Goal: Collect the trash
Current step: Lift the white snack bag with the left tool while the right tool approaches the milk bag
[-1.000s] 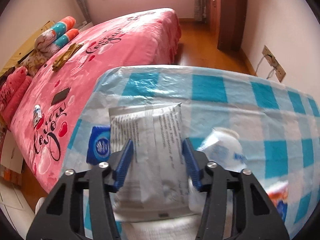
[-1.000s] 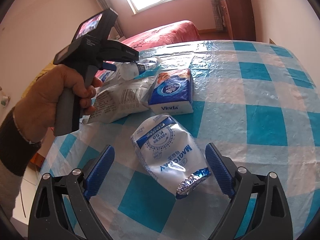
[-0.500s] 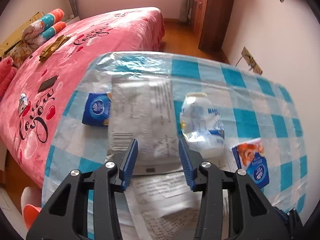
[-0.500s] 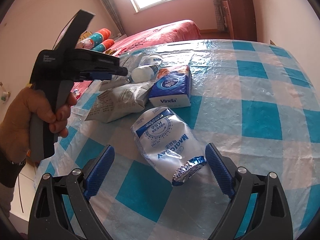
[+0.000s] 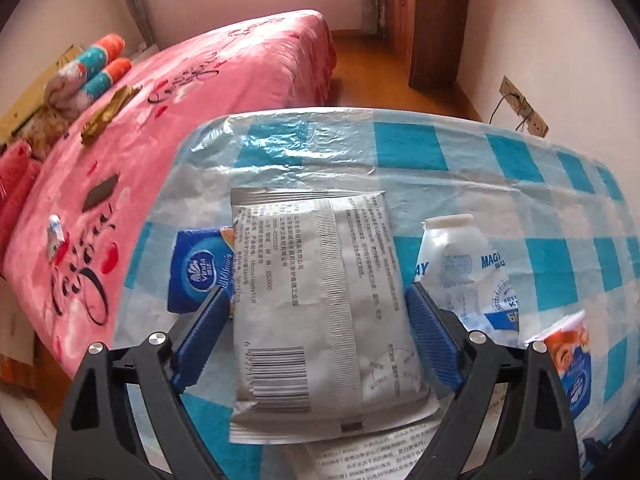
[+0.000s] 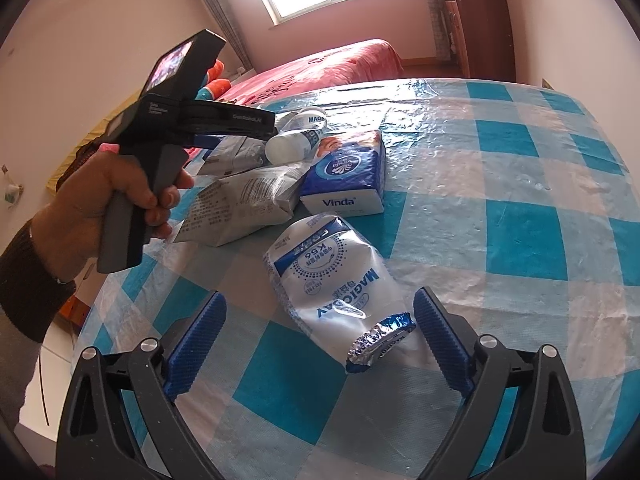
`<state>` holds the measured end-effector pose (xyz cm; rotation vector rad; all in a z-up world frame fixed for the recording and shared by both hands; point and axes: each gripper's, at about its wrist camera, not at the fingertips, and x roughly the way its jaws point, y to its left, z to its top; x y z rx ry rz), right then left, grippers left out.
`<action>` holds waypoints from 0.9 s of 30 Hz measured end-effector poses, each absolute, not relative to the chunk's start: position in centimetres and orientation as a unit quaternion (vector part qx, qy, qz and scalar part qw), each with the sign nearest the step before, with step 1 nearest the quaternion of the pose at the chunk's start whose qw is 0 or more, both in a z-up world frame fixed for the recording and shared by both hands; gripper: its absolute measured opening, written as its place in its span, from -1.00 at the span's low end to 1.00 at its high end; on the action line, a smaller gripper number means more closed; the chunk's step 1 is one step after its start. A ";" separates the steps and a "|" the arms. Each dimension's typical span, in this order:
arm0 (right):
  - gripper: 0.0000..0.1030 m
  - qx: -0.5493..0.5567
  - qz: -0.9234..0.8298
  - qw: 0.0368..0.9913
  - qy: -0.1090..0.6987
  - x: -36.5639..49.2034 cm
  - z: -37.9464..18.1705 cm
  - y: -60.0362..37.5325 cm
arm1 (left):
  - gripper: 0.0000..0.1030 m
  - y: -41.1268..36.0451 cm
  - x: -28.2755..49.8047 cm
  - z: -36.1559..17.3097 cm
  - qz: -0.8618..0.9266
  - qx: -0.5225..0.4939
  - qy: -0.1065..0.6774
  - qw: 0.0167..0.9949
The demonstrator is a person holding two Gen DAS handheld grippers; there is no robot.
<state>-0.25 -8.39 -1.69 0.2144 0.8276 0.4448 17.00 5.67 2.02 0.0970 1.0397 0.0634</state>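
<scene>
Checked blue plastic tablecloth [image 5: 412, 148], pink bed [image 5: 224, 64] upper left. Your left claw [image 5: 316, 308] gapes wide around grey packet [image 5: 320, 300]; your right claw [image 6: 320, 320] gapes around white pouch [image 6: 336, 280].

Silver packet [image 5: 320, 304] on the table [image 5: 460, 184], tissue pack [image 5: 198, 268] left of it; crumpled pouch [image 5: 464, 268] right.

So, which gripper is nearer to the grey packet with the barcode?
The left. The left gripper has its open fingers on both sides of the grey packet. The right gripper is farther away, open around the blue and white pouch.
</scene>
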 end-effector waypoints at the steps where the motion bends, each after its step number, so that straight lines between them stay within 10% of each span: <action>1: 0.82 0.103 0.214 0.886 0.398 -0.2 -1.7 -8.4 | 0.59 5.8 16.9 1.9 0.029 0.038 0.497 0.866; 12: 0.82 0.063 0.205 0.889 0.405 -0.5 -1.5 -7.1 | 0.48 6.1 14.2 1.9 0.028 0.008 0.485 0.874; 27: 0.30 0.048 0.180 0.896 0.403 -0.8 -1.7 -7.9 | 0.48 7.6 6.7 3.7 -0.002 -0.001 0.456 0.890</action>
